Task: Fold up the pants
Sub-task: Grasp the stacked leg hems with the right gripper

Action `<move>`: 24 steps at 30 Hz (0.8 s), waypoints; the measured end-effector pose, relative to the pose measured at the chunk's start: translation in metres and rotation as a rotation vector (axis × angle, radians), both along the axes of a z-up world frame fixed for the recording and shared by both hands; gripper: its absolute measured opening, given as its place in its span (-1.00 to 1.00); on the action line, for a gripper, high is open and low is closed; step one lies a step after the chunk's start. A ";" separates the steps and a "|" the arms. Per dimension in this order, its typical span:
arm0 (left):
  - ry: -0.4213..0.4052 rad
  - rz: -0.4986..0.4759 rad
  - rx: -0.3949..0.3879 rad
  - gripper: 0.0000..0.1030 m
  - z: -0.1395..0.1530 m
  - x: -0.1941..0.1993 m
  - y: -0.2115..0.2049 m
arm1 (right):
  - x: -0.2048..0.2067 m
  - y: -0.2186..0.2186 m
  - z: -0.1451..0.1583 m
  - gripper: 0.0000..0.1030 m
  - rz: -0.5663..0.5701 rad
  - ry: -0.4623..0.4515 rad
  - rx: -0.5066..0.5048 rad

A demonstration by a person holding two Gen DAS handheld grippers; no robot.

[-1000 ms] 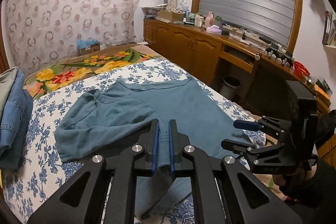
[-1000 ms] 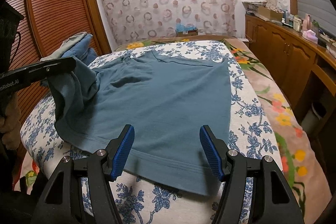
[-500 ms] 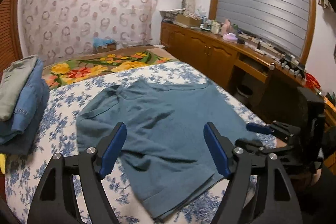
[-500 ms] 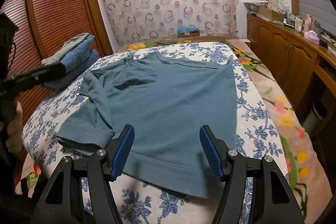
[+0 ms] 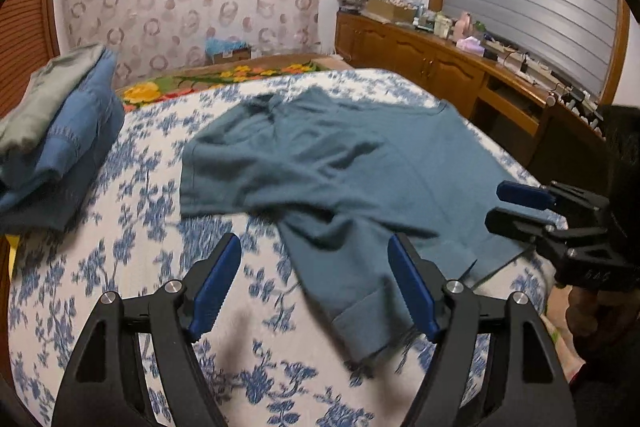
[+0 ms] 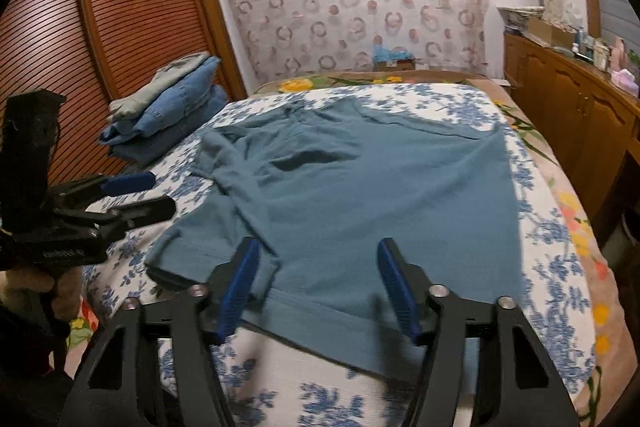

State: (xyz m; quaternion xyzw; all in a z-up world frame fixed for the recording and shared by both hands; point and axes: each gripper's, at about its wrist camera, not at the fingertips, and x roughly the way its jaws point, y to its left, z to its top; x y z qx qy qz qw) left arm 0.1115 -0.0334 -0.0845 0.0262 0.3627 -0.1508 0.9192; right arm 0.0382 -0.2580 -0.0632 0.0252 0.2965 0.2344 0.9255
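Left tongs [image 5: 314, 285]: we found the jaws spread wide and holding nothing, hanging over the near left part of the bed, one blue pad over bare bedspread, the other over the folded-in pant leg.
Right tongs [image 6: 318, 283]: likewise wide open, empty, poised above the near hem of the pants; in the left wrist view we saw them side-on at the bed's right edge [image 5: 532, 205].
Pants [image 6: 380, 195]: teal, lying flat on the bed, waist toward the far end; we noted the left leg folded over onto the rest, its cuff [image 5: 366, 323] near the front edge.
Bed [image 6: 560, 239]: covered by a white bedspread with blue flowers.
Stack of clothes [image 6: 172, 107]: folded denim with a grey-green piece on top, at the bed's far left, apart from the pants.
Cabinet [image 5: 424, 59]: wooden, along the right wall, its top cluttered with small items we could not identify.
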 end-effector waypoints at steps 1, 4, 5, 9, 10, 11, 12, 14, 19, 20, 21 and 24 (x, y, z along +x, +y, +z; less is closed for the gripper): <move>0.007 0.003 0.004 0.49 -0.003 -0.001 0.001 | 0.000 0.004 -0.001 0.11 0.009 0.002 -0.004; 0.021 0.012 0.012 0.49 -0.013 -0.003 0.005 | 0.002 0.011 -0.006 0.00 0.040 0.015 -0.016; 0.026 0.015 0.011 0.49 -0.014 -0.004 0.007 | 0.003 0.012 -0.007 -0.03 0.049 0.020 -0.018; 0.039 0.021 0.006 0.49 -0.019 -0.006 0.011 | 0.005 0.016 -0.009 -0.14 0.079 0.037 -0.017; 0.041 0.022 0.006 0.49 -0.020 -0.006 0.011 | 0.006 0.017 -0.009 -0.15 0.085 0.040 -0.016; 0.043 0.022 0.005 0.49 -0.021 -0.006 0.011 | 0.007 0.018 -0.009 -0.17 0.091 0.043 -0.014; 0.045 0.023 0.005 0.49 -0.023 -0.007 0.012 | 0.008 0.019 -0.009 -0.19 0.099 0.047 -0.016; 0.051 0.025 0.003 0.49 -0.026 -0.008 0.013 | 0.008 0.022 -0.010 -0.25 0.113 0.053 -0.020; 0.059 0.026 0.001 0.49 -0.029 -0.009 0.013 | 0.008 0.028 -0.012 -0.34 0.129 0.067 -0.033; 0.059 0.026 0.000 0.49 -0.029 -0.009 0.013 | 0.008 0.029 -0.012 -0.34 0.128 0.068 -0.035; 0.059 0.027 0.000 0.49 -0.029 -0.009 0.013 | 0.008 0.028 -0.012 -0.35 0.127 0.068 -0.036; 0.059 0.026 0.002 0.49 -0.028 -0.010 0.012 | 0.009 0.028 -0.012 -0.40 0.128 0.069 -0.032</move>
